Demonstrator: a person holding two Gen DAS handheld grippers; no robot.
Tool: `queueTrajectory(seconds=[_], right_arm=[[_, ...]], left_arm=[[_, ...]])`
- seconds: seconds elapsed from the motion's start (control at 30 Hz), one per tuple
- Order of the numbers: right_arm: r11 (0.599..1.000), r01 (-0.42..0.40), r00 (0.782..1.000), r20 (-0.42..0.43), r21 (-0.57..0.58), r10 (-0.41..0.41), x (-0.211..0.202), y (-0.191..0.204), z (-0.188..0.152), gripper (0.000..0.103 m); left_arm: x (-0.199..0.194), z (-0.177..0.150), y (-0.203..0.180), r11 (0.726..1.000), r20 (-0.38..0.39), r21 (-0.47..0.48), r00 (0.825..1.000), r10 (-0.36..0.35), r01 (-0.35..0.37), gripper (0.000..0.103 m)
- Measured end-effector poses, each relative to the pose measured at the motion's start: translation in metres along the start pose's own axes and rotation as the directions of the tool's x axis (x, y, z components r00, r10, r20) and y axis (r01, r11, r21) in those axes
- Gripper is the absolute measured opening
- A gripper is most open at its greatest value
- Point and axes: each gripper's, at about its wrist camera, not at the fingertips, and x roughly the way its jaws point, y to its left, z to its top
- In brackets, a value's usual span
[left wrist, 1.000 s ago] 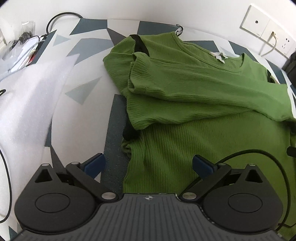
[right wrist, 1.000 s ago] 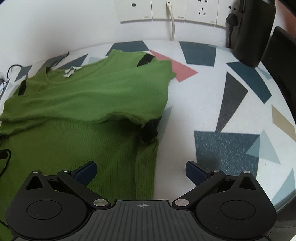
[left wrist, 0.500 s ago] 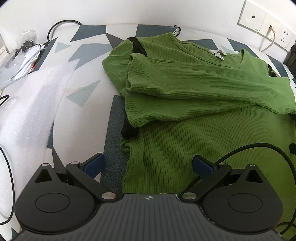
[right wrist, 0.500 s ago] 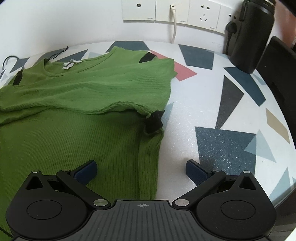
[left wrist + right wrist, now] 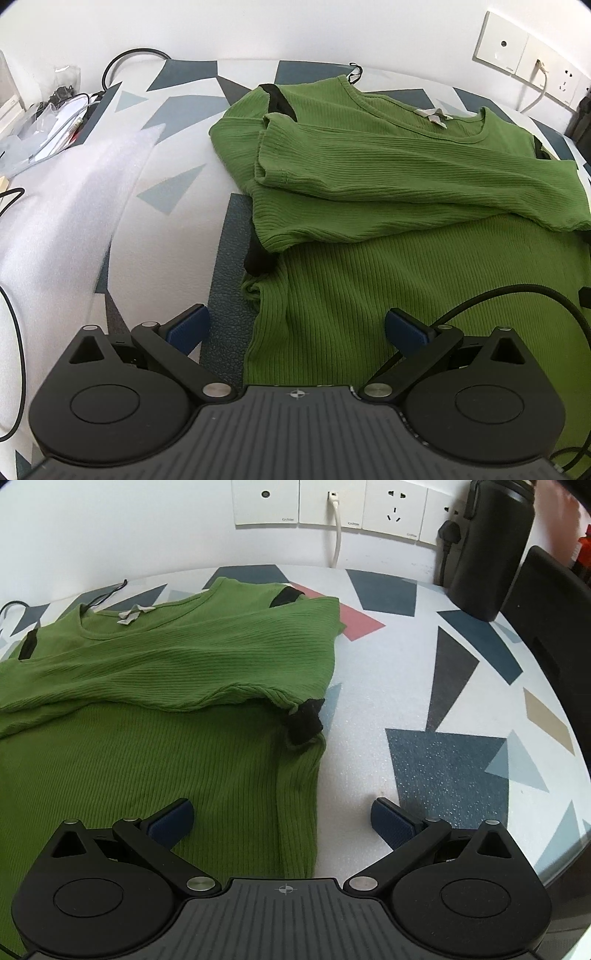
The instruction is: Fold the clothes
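The green ribbed top (image 5: 388,206) lies flat on a table (image 5: 424,686) covered with a white sheet printed with blue, grey, tan and red geometric shapes. Both sleeves are folded inward across the chest; the collar, carrying a pale label (image 5: 434,116), points toward the white wall (image 5: 258,29).

The left gripper (image 5: 295,326) is released, jaws spread wide and gripping nothing. It sits over the near left edge of the top: one blue pad is above the bare table, the other above the fabric. A black cable (image 5: 524,295) loops over the top near that second pad.

The right gripper (image 5: 282,821) is likewise released and empty, straddling the near right edge of the top, one pad above the fabric and one above the table.

Beyond the top, on the wall, is a row of white sockets (image 5: 332,504) with a white cord (image 5: 336,535) plugged in. Right of the top, a black bottle (image 5: 487,550) stands against the wall. Left of the top lies a white foam sheet (image 5: 62,206), with loose clutter and cables (image 5: 55,118) behind it.
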Motion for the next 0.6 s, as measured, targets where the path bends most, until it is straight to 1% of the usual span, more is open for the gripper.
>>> queueTrajectory(seconds=[0.17,0.23,0.33,0.6], right_arm=[[1.000,-0.002,1.000,0.025,0.000,0.002,-0.0024,-0.0005,-0.0055,0.102],[1.000,-0.003,0.999,0.033,-0.001,0.003,-0.0033,-0.0007,-0.0071,0.102],[1.000,-0.005,0.999,0.033,-0.003,0.005,-0.0036,-0.0013,-0.0065,0.102],[1.000,-0.001,0.999,0.039,-0.001,0.001,-0.0037,0.0001,-0.0069,0.102]], left_arm=[[0.0003,0.0001,-0.0008,1.000,0.002,-0.024,1.000,0.013,-0.013,0.103],[0.0010,0.0022,-0.0009,0.999,-0.011,-0.039,1.000,0.019,-0.019,0.103],[0.0022,0.0049,-0.0020,0.998,-0.031,-0.056,0.999,0.029,-0.031,0.103],[0.0017,0.0034,-0.0026,0.997,-0.032,-0.070,0.999,0.040,-0.043,0.103]])
